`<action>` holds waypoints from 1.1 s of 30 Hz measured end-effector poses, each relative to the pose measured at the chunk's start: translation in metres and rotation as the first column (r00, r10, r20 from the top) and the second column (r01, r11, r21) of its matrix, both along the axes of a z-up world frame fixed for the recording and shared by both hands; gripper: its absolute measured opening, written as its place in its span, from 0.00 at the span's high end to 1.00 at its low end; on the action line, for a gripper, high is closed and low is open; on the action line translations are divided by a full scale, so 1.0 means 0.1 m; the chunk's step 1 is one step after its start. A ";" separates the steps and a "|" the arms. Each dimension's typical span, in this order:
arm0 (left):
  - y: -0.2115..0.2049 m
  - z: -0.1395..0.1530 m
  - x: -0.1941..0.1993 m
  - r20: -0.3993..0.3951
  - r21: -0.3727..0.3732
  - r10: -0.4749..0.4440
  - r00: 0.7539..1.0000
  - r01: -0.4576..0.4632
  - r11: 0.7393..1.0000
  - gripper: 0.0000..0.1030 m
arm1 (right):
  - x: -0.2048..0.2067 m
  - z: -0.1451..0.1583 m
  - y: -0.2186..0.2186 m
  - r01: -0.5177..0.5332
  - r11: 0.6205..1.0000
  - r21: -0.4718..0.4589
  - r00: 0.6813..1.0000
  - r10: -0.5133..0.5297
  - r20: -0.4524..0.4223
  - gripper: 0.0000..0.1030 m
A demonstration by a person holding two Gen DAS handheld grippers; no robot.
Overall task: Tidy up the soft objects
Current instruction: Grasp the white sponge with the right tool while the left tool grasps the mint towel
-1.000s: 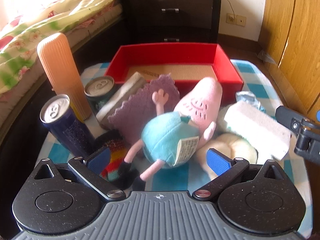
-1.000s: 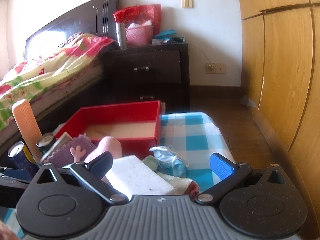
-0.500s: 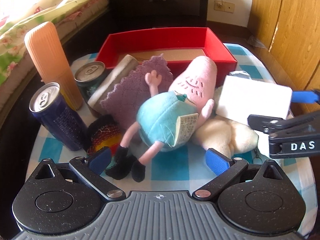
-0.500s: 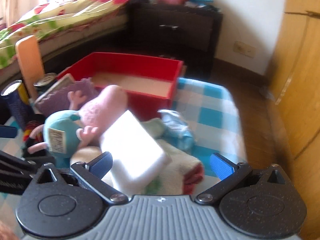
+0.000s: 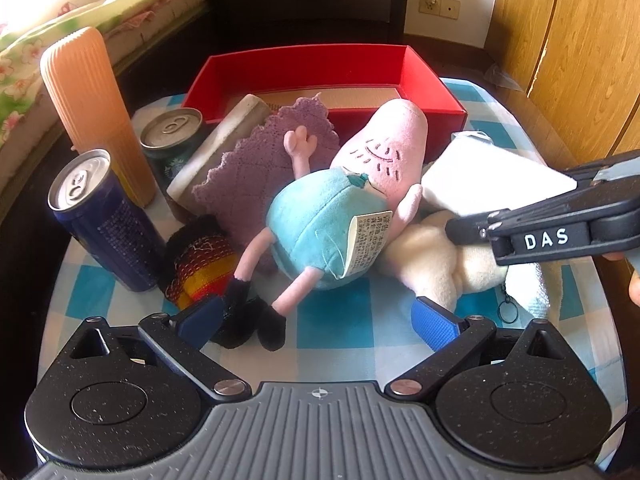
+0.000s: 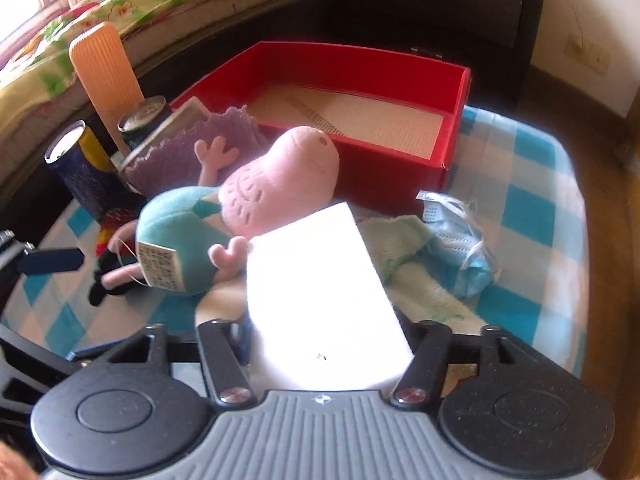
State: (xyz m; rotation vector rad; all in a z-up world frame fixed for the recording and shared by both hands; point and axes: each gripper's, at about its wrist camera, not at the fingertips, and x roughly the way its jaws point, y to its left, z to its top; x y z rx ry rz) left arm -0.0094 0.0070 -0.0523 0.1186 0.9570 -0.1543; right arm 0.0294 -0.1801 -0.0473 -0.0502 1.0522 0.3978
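At the far edge of the desk (image 5: 344,328), the left wrist view shows the red box (image 5: 320,68) holding no soft thing: plush pig (image 5: 340,208), purple cloth (image 5: 256,156) and cream towel (image 5: 432,264) lie before it; the left tool (image 5: 316,320) hangs released. The right wrist view alone shows the box floor bare, and the right tool (image 6: 328,344) closing on the white sponge (image 6: 320,292).

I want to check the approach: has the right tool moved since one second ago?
Yes. In the left wrist view the right tool has come in from the right edge toward the plush toy; its jaws are closing on the white sponge.
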 end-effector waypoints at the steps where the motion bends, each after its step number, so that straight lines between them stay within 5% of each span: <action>1: -0.02 0.00 -0.01 0.003 0.003 -0.005 1.000 0.005 1.000 0.07 | -0.01 0.03 -0.01 0.003 1.000 0.005 1.000 -0.004 0.012 0.66; 10: -0.27 -0.01 -0.03 0.000 0.015 -0.087 0.996 0.087 0.996 0.08 | -0.14 0.35 -0.34 0.075 0.984 0.165 0.995 -0.085 0.059 0.67; 28: -0.99 -0.06 0.00 -0.032 -0.012 -0.265 0.964 0.264 0.964 0.23 | -0.33 0.46 -0.89 0.177 0.964 0.198 0.977 -0.196 0.082 0.66; 33: -1.02 0.03 0.03 -0.003 -0.075 -0.290 0.957 0.289 0.954 0.29 | -0.33 0.56 -1.05 0.211 0.951 0.228 0.966 -0.239 0.101 0.66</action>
